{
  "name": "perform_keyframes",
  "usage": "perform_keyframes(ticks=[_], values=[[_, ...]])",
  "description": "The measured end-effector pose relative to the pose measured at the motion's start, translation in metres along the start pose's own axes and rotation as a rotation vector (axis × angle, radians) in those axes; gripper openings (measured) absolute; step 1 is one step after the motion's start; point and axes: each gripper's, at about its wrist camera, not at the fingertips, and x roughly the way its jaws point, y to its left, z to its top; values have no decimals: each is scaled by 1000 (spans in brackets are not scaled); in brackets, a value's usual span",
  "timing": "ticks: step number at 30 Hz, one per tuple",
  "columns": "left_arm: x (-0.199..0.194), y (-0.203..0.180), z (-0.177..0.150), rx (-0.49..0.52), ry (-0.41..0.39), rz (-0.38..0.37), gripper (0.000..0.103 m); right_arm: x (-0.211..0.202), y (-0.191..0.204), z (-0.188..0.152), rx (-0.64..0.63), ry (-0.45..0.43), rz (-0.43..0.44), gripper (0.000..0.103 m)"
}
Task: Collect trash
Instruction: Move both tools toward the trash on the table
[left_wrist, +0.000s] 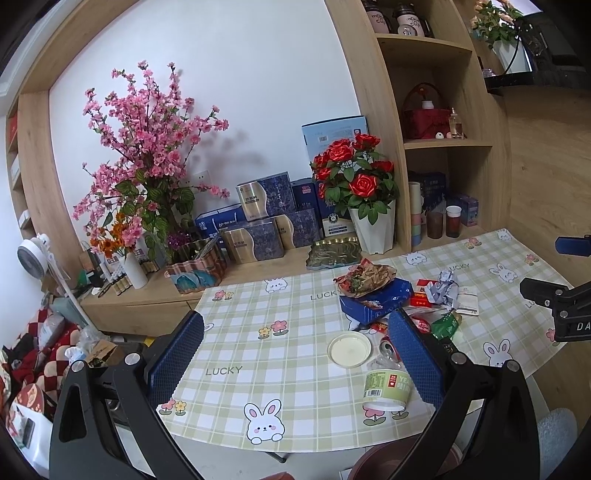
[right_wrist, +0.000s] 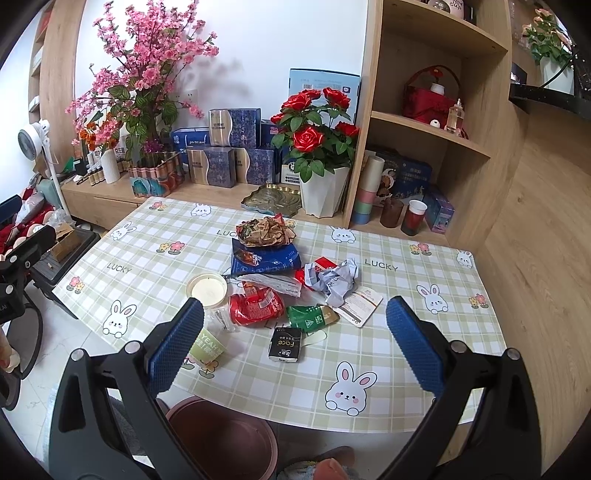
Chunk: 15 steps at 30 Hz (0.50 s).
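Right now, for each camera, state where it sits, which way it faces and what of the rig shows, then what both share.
Left wrist: on the left gripper, left of the table, facing the shelves; its open jaws show, with the right gripper at right.
Right wrist: on the right gripper, above the table's near edge, facing the trash; its open jaws show.
Shared: lid, blue box, crumpled paper, roses, bin.

Both wrist cameras are looking down from near the table (left_wrist: 236, 332) front edge toward the shelving; the left one is sitting further left, both sharing the litter pile (right_wrist: 288, 280).
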Motion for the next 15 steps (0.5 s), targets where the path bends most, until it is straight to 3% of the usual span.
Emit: perform_keyframes(ticks=[15], values=[[20,3,-7,39,10,-61,98,25,-18,-10,76,47,29,98]])
